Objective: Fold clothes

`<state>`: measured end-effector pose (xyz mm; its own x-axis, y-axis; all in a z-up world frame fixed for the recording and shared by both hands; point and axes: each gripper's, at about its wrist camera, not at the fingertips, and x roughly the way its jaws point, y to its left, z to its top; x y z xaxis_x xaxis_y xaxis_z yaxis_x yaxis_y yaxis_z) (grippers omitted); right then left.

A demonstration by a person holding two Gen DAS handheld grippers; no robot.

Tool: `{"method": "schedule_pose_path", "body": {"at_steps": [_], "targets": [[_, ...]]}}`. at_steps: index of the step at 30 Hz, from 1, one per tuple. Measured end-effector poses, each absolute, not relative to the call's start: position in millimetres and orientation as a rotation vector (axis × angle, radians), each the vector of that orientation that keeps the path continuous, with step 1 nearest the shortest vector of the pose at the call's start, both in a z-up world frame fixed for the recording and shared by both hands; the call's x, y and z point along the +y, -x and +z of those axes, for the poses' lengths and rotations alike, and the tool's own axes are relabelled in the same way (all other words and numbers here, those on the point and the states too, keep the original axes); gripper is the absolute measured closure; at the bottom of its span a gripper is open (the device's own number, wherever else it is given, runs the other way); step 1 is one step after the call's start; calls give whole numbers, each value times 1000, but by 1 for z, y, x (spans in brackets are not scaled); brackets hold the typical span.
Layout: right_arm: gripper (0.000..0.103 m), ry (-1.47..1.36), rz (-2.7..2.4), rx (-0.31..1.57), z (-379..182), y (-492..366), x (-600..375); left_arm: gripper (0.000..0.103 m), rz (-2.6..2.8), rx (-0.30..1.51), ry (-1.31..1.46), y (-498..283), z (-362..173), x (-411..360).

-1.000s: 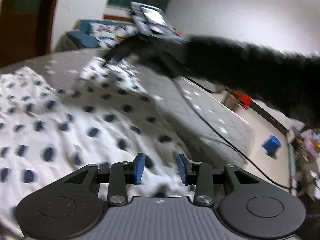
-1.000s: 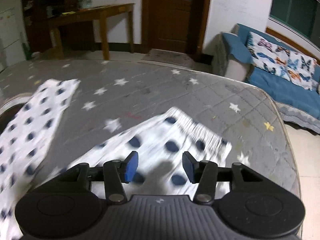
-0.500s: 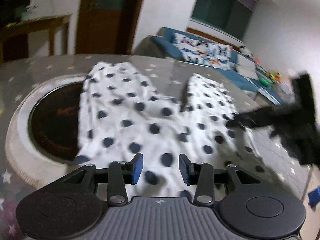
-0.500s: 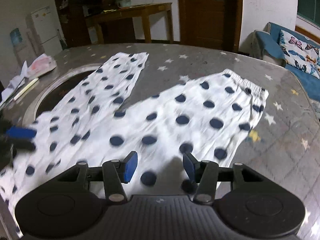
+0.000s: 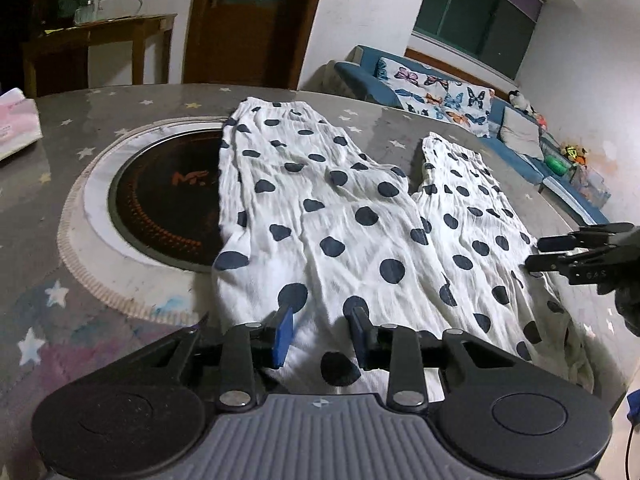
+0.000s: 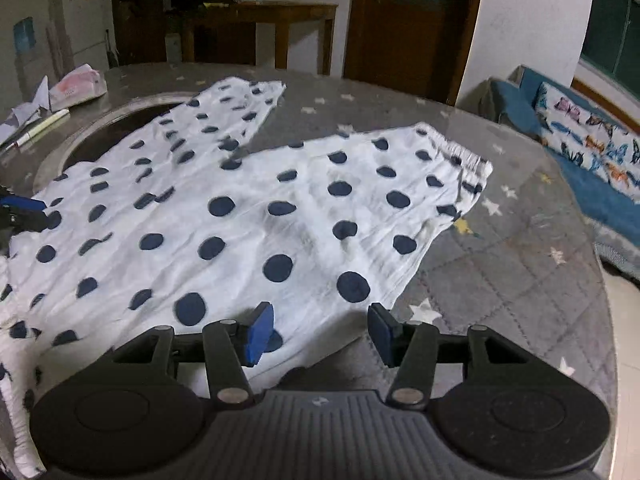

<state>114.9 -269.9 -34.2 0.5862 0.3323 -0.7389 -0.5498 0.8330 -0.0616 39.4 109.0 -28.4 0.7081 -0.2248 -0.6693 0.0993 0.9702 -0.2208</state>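
White trousers with dark blue dots (image 5: pixel 360 216) lie spread flat on the grey star-print table, both legs pointing away. They also show in the right wrist view (image 6: pixel 248 216). My left gripper (image 5: pixel 320 334) is open and empty, low over the near waist end of the trousers. My right gripper (image 6: pixel 318 334) is open and empty over the near right edge of the cloth. The right gripper's fingertips (image 5: pixel 544 256) show at the right of the left wrist view, and the left gripper's fingers (image 6: pixel 24 210) show at the left edge of the right wrist view.
A round dark hob (image 5: pixel 160 200) is set in the table, partly under the left leg. A tissue pack (image 5: pixel 16 124) and papers with a pen (image 6: pixel 40 124) lie at the far left. A blue sofa (image 5: pixel 460 96) stands beyond the table's right edge (image 6: pixel 600 280).
Both grippers swung back from the trouser legs to the near end of the cloth and now hold steady. The trousers lie spread flat. Both pairs of fingers stayed open.
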Motion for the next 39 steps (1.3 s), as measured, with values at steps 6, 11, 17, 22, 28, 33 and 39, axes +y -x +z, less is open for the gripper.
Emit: {"method": "schedule_pose_path", "body": {"at_steps": [6,11,17,22,28,33,39], "targets": [[50,292,668,740,-17,-75,-247,69,-195,717,128,-27,-16,97],[50,323,807,741,-18,-40,-222,69,-187,729,113,-20,-22,94],[50,359,834,772,-30,-13,-214,70,-175,742,95,-9,-28,95],[49,341,814,792,-36,-4,-221,76,-166,752,64,1,-32,95],[49,318,815,800,-36,6,-229,82,-163,766,32,13,-33,98],[49,298,839,817,-29,6,-235,82,-172,781,20,16,-29,104],[49,223,829,791,-9,-15,-249,81,-200,727,18,11,-9,100]]}}
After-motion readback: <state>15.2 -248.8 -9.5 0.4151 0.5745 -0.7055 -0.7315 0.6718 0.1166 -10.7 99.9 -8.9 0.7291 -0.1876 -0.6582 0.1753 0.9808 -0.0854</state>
